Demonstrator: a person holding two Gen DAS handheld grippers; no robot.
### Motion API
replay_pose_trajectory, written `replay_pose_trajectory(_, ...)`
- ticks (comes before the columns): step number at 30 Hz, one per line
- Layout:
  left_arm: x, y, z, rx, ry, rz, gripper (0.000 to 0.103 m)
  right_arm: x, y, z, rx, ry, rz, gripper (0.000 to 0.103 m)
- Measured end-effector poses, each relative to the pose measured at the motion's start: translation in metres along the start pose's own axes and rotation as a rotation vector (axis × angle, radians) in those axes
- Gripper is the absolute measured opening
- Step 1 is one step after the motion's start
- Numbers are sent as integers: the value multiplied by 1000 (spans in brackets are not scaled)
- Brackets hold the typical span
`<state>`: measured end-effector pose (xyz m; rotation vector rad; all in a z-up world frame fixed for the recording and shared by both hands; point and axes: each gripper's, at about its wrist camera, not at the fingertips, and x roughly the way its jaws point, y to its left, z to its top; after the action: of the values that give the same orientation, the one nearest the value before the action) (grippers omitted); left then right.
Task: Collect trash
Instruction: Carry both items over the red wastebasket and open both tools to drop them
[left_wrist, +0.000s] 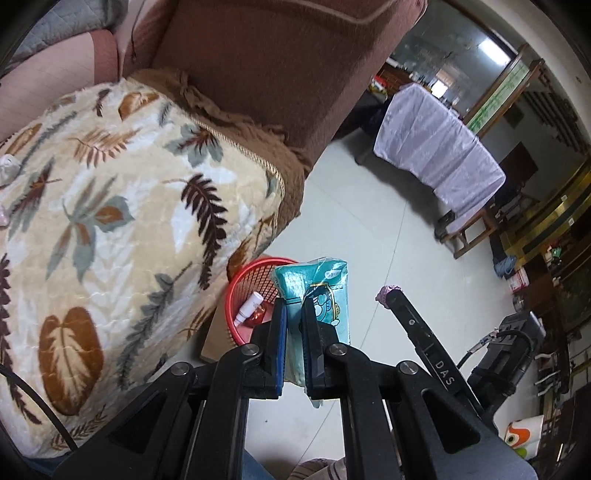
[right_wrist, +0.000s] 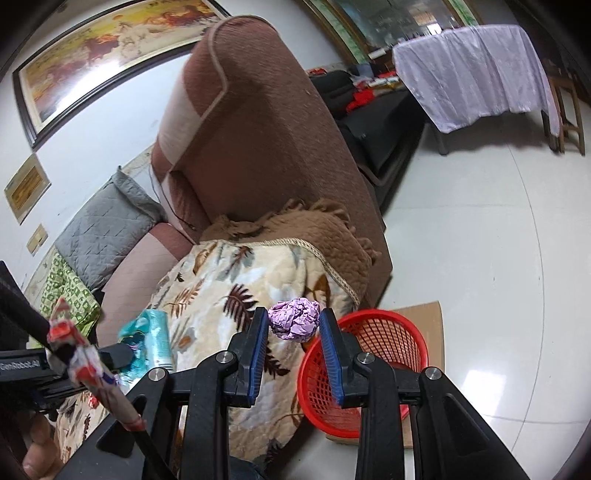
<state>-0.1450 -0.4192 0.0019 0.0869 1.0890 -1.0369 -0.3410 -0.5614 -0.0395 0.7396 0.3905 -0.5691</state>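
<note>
The teal tissue pack (left_wrist: 320, 295) is pinched between the jaws of the left gripper (left_wrist: 294, 317), and its top sticks up past the tips, over the rim of the red basket (left_wrist: 236, 295) as that camera sees it. The pack is soft and has a cartoon picture on the front. The purple paper ball (right_wrist: 294, 318) sits between the jaws of the right gripper (right_wrist: 294, 325), held up in the air near the red basket's rim in the right wrist view; the jaws stand fairly wide with the ball filling the gap between them. The red basket stands on the floor on a piece of brown cardboard (right_wrist: 424, 317), right beside the sofa. Inside the basket there is a small white tube (left_wrist: 248, 305) and something red and shiny. The sofa is brown, and a fluffy cream blanket (left_wrist: 122, 206) with leaf shapes lies over its seat. A grey cushion (right_wrist: 107, 229) leans at the far end of the sofa. A crumpled red and white wrapper (right_wrist: 85, 358) shows at the left edge of the right wrist view. Far across the pale tiled floor (left_wrist: 369, 221) stands a desk covered with a light purple cloth (left_wrist: 436, 155).
</note>
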Motion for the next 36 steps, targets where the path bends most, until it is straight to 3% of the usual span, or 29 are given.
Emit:
replay_pose_trajectory(17, 99, 5, 5, -18, 152, 41, 7, 42, -31, -7, 82, 74, -20, 32)
replay_pose_trajectory(28, 127, 7, 3, -18, 200, 65, 8, 54, -40, -9, 113, 90, -29, 33)
replay_pose_trajectory(30, 131, 7, 3, -19, 209, 71, 14, 53, -42, -9, 129, 89, -28, 54)
replay_pose_trajectory(31, 131, 8, 3, -22, 209, 64, 19, 52, -43, -9, 134, 85, -33, 59)
replay_pose_trajectory(34, 127, 11, 3, -29, 190, 59, 36, 47, -42, -7, 133, 74, -29, 61)
replay_pose_trajectory(36, 119, 13, 3, -32, 179, 52, 36, 44, -39, -6, 130, 68, -18, 61)
